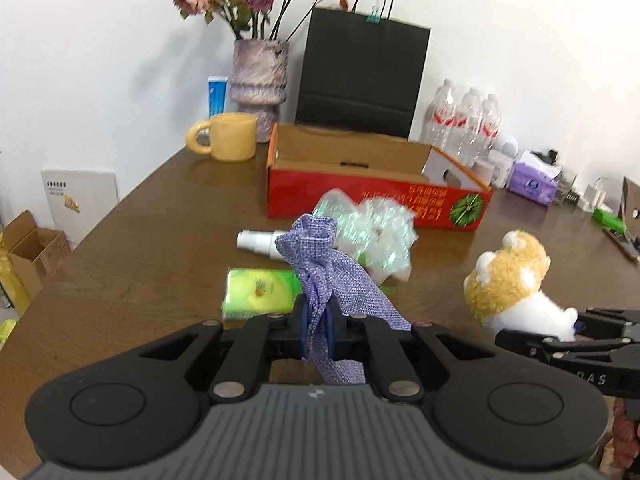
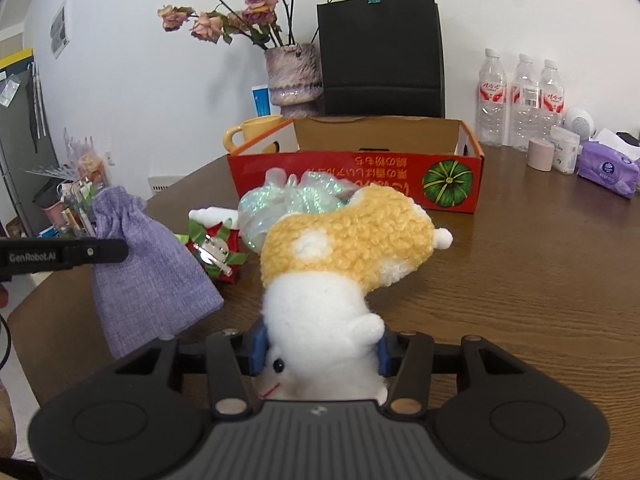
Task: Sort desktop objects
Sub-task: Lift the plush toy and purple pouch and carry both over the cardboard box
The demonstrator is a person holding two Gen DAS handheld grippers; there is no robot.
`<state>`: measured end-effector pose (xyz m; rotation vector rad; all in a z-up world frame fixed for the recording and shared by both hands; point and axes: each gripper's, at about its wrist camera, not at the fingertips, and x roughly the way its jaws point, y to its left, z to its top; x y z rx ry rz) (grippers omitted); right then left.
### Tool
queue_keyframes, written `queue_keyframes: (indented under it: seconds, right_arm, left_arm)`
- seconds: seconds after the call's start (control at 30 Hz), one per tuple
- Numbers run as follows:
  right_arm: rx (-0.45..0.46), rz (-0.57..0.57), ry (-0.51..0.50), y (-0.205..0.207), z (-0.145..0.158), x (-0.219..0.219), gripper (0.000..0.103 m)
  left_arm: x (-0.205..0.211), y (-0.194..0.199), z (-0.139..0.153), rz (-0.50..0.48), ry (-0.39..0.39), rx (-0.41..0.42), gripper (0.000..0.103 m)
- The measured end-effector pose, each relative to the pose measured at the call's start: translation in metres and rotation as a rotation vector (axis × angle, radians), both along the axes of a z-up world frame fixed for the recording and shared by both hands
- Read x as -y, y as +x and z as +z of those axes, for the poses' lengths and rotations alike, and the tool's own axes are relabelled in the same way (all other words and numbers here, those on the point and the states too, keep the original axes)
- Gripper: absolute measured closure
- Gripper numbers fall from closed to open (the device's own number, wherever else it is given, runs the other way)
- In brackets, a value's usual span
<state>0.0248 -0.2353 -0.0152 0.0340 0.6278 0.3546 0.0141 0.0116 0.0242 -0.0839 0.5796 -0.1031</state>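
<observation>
My left gripper (image 1: 317,334) is shut on a purple cloth pouch (image 1: 320,264) and holds it above the brown table (image 1: 140,260); the pouch also shows in the right wrist view (image 2: 148,276). My right gripper (image 2: 320,350) is shut on a yellow and white plush toy (image 2: 344,256), which also shows in the left wrist view (image 1: 512,276). An open red cardboard box (image 1: 376,184) stands behind, also in the right wrist view (image 2: 360,176). A shiny green plastic bag (image 1: 372,232), a white spray bottle (image 1: 260,242) and a green tissue pack (image 1: 260,290) lie before the box.
A yellow mug (image 1: 228,136), a vase of dried roses (image 1: 260,84) and a black paper bag (image 1: 360,76) stand at the back. Water bottles (image 2: 520,100) and a purple tissue pack (image 2: 608,172) are at the back right. A red and green bow (image 2: 218,252) lies by the pouch.
</observation>
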Motion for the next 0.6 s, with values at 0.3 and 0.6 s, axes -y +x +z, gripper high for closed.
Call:
queue_keyframes:
  seconds: [0.3, 0.6]
  right_arm:
    - [0.09, -0.052, -0.008, 0.003, 0.034, 0.027, 0.055]
    - [0.238, -0.053, -0.043, 0.033, 0.09, 0.039, 0.055]
  left_arm:
    - [0.001, 0.01, 0.043, -0.062, 0.015, 0.097, 0.094]
    - [0.005, 0.046, 0.086, -0.116, -0.005, 0.173, 0.094]
